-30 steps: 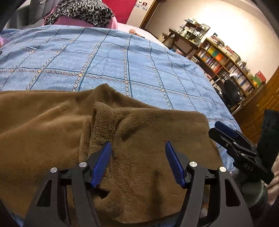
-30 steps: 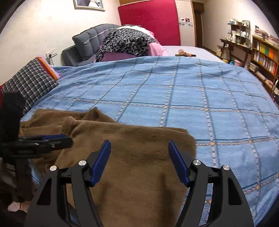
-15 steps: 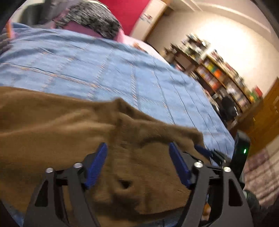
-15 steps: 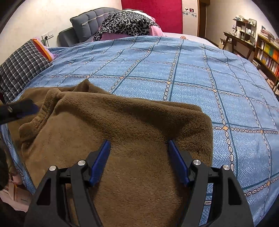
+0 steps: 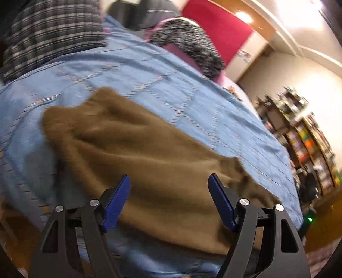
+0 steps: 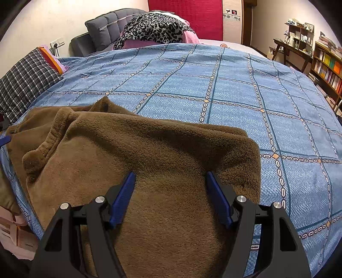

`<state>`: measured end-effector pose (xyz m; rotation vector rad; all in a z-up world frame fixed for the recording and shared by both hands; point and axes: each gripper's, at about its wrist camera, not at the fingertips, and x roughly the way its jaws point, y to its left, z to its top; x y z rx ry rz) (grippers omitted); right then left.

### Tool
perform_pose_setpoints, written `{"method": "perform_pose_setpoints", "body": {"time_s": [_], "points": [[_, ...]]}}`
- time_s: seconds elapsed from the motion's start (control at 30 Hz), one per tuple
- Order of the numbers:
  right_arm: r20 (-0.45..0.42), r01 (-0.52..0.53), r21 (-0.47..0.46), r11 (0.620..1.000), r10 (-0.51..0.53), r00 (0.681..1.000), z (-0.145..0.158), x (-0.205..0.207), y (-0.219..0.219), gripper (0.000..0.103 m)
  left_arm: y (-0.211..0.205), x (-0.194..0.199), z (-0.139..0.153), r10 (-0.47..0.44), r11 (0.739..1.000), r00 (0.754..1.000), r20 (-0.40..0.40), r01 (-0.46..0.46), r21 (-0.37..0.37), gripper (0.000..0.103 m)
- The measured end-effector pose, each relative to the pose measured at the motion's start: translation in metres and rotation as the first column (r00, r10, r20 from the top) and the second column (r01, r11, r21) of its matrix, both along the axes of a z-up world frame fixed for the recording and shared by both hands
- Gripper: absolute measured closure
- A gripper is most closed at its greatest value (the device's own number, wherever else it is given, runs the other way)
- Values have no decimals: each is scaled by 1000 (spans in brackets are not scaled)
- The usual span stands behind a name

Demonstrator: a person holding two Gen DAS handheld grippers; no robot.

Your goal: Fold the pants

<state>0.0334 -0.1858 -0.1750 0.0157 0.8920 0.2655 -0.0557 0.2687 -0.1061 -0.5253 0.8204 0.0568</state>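
Folding partly done: brown pants [image 6: 149, 154] lie doubled at near left edge of blue bedspread [image 6: 245, 89], bundle still long and rumpled. Left gripper [image 5: 168, 201] and right gripper [image 6: 170, 197] hover above fabric, jaws spread, empty. Further fold judged remaining.

No legible text, label, brand or number is found in either view. Two small stickers [image 6: 230, 11] are seen on the pale panel at about one o'clock in the right wrist view, too small to be read. The book spines [image 6: 329, 70] at three o'clock are seen only as coloured bands.
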Motion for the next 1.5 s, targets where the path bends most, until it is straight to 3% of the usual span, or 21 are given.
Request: {"method": "perform_pose_setpoints", "body": {"time_s": [0.2,0.37,0.67,0.77,0.9,1.03,1.4,1.43,1.47,1.5], "points": [[-1,4,-5,1000,-4,1000,-1,0,0,33,54,-14,-28,190,973,981,-41,-194,-127,28],[-5,3,-8,1000,-3,1000,-1,0,-2,33,58,-7,-36,198,972,979,-50,-202,-121,28],[-7,2,-13,1000,-2,1000,-1,1,-2,32,71,-20,-21,265,956,964,-21,-266,-127,28],[-5,2,-13,1000,-2,1000,-1,0,-3,32,77,-18,-32,280,946,958,-58,-285,-151,28],[-6,2,-13,1000,-2,1000,-1,1,-2,32,79,-5,-54,246,935,963,-110,-266,-233,28],[-7,2,-13,1000,-2,1000,-1,1,-2,32,80,9,-57,222,938,973,-69,-232,-256,27],[-5,8,-21,1000,-8,1000,0,1,-2,32,86,41,-63,217,903,976,-14,-206,-377,24],[-5,8,-19,1000,-8,1000,0,1,-2,32,85,44,-63,212,904,977,-11,-200,-378,28],[-5,9,-19,1000,-9,1000,0,1,-3,32,86,43,-64,209,904,978,-15,-199,-377,43],[-5,9,-19,1000,-9,1000,0,1,-3,32,85,45,-64,207,903,978,-21,-199,-381,52]]}}
